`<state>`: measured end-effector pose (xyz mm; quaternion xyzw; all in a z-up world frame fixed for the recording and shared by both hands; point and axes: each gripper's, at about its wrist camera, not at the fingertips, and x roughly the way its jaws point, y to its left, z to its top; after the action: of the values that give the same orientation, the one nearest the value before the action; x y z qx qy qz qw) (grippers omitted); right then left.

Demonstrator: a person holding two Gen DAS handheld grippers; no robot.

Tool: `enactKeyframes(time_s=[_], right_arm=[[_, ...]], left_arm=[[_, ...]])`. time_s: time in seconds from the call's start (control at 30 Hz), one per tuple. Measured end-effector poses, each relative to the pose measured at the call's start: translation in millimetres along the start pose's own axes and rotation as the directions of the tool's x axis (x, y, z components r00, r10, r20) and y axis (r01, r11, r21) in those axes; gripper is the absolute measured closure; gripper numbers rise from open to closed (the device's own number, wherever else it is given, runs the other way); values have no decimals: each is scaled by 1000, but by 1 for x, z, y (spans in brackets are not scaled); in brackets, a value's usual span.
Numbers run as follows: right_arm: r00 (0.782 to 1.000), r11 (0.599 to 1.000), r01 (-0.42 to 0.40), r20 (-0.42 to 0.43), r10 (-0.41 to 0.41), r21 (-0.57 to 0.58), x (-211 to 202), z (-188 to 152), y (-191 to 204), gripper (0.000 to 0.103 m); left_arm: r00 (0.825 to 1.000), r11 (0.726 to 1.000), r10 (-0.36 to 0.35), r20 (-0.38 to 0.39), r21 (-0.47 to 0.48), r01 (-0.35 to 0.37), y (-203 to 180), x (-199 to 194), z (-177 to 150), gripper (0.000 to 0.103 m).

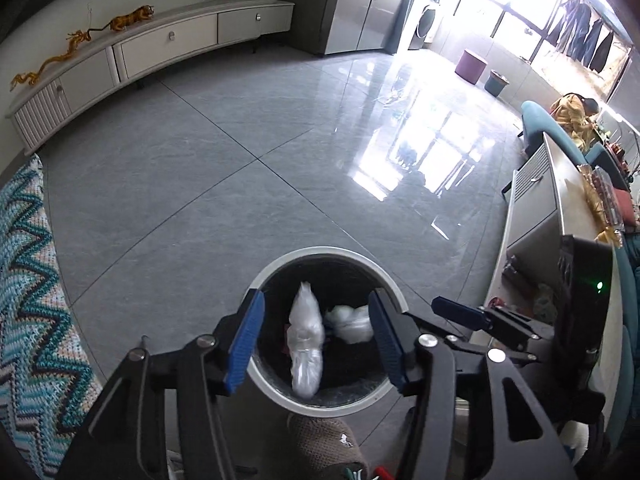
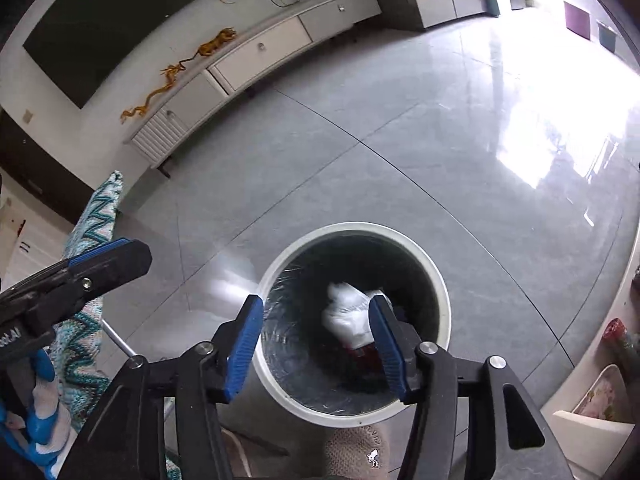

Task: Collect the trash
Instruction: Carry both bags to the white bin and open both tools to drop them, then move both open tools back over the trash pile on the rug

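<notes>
The left tool [image 1: 316, 338] is hanging over the mouth of a round white trash bin [image 1: 280, 394], its blue pads [image 1: 246, 340] standing spread with nothing pinched between them. Directly below the gap, a long white plastic bag [image 1: 306, 346] is lying loose inside the dark-lined bin, touching neither pad, and a second crumpled white wad [image 1: 350, 322] is sitting beside it, with something red showing underneath.

The right tool [image 2: 316, 340] is hovering over the same bin [image 2: 442, 292] just beside the left one; its pads are likewise spread and gripping nothing. In its own view the white wad [image 2: 346, 314] is lying in the bin behind its right-hand pad, blurred, so whether it is at rest or dropping I cannot tell. The left tool is showing at that view's left edge, carried by a hand in a blue-and-white glove [image 2: 36, 432].

A brown knitted slipper [image 1: 326, 446] is sitting on the floor just against the near side of the bin. To the left, a zigzag-patterned knitted cloth [image 1: 36, 300] is draping down. To the right, a pale worktop [image 1: 560, 184] is carrying clutter.

Farther off, grey glossy floor tiles [image 1: 240, 140] are stretching toward a long white cabinet [image 1: 168, 44] along the wall, with golden figurines [image 1: 132, 20] resting on top. Beyond that, a purple stool [image 1: 472, 66] and a teal bucket [image 1: 496, 82] are standing near bright windows.
</notes>
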<state>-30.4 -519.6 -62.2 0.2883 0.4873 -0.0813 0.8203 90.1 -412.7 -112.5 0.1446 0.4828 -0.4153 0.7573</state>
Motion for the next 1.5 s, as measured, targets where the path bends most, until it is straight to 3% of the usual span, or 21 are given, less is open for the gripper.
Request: enactKeyframes(time_s=[0.17, 0.33, 0.43, 0.53, 0.7, 1.13, 1.5], right_arm=[[1000, 1000, -6, 18, 6, -5, -13, 0, 1, 50], [997, 999, -25, 72, 27, -37, -42, 0, 17, 48], [993, 998, -33, 109, 40, -60, -61, -2, 26, 48], [986, 995, -36, 161, 50, -88, -89, -6, 39, 47], [972, 991, -30, 227, 58, -128, -125, -12, 57, 47], [941, 974, -20, 324, 94, -227, -187, -33, 107, 46], [923, 952, -19, 359, 134, -307, -220, -46, 145, 46]], left_arm=[[999, 1000, 16, 30, -10, -16, 0, -15, 0, 50], [984, 990, 136, 116, 11, -139, -6, -48, -2, 50], [962, 976, 209, 179, 19, -215, -9, -74, -10, 50], [937, 964, 255, 237, 18, -267, -13, -98, -19, 40], [903, 948, 292, 314, 29, -316, -25, -134, -31, 38], [846, 934, 324, 423, 3, -359, -29, -207, -63, 38], [777, 917, 370, 510, -64, -395, -12, -265, -87, 38]])
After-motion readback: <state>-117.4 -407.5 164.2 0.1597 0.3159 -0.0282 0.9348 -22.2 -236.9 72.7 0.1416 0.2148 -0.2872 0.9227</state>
